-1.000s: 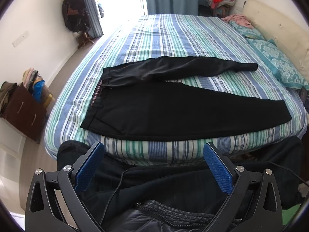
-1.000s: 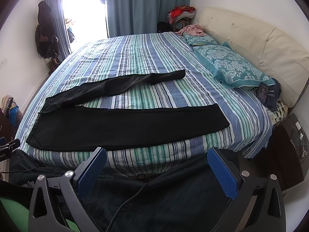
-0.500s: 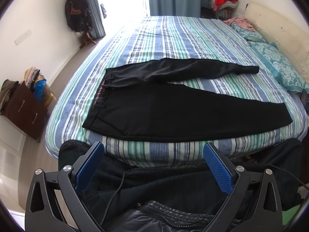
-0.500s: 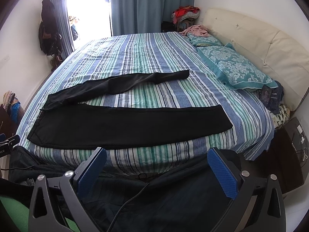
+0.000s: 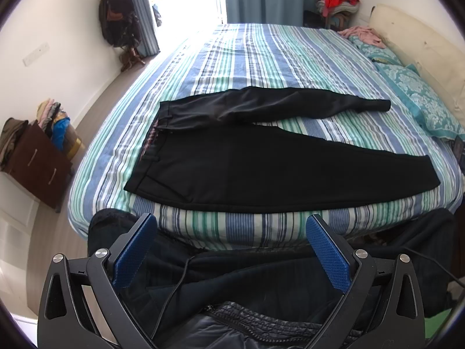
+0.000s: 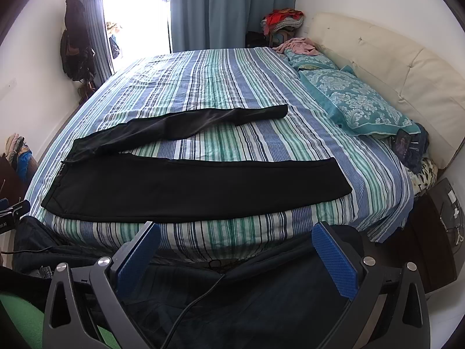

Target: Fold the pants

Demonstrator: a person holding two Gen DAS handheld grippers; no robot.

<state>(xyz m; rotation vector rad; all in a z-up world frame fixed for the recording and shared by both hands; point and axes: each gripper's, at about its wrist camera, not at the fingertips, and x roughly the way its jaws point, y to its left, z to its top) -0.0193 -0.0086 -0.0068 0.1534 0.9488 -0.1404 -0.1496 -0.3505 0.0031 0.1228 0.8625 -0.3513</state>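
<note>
Fingers [image 5: 325,254] wide apart, empty — pants [image 5: 261,171] beyond, flat on bed [image 5: 261,58]

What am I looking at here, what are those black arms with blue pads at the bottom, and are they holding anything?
They are two hand-held grasping tools, one in each of a person's hands, each with its own wide-angle camera looking forward along its fingers. One picture comes from the left tool, the other from the right tool. Both stand open and hold nothing, short of a bed with a striped cover. On it lie black pants, spread flat, waistband to the left, the two legs apart and reaching toward the teal pillow.
</note>
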